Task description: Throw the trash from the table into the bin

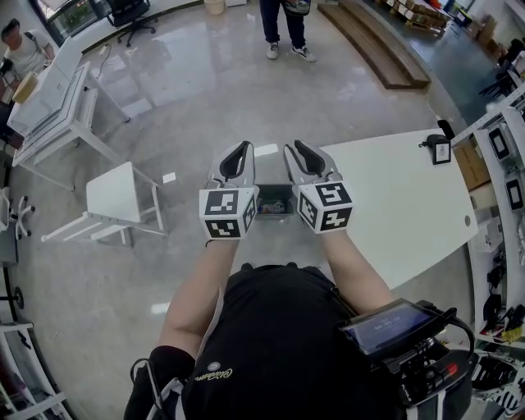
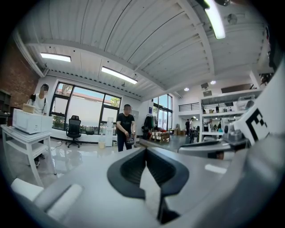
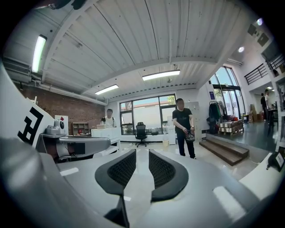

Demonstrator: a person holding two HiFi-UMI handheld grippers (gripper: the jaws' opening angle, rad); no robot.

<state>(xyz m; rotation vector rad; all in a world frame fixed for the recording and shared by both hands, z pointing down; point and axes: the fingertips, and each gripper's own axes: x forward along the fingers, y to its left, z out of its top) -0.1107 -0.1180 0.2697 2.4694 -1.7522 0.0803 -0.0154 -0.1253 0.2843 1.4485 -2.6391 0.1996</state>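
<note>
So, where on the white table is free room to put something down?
Most of the white table is bare, up to the small black item at its far corner. Crowded only at the bin, between left gripper and right gripper.

Both arms are out front, with the left gripper (image 1: 243,148) and the right gripper (image 1: 299,149) side by side and their marker cubes facing the camera. Between them and lower sits a small dark bin (image 1: 275,201) on the glossy floor (image 1: 213,90), just beside the white table (image 1: 402,205); its contents are too small to tell. A black-framed item (image 1: 440,150) lies at the table's far corner. A low white stand (image 1: 115,190) is off to the left. A person (image 1: 285,25) stands beyond.
</note>
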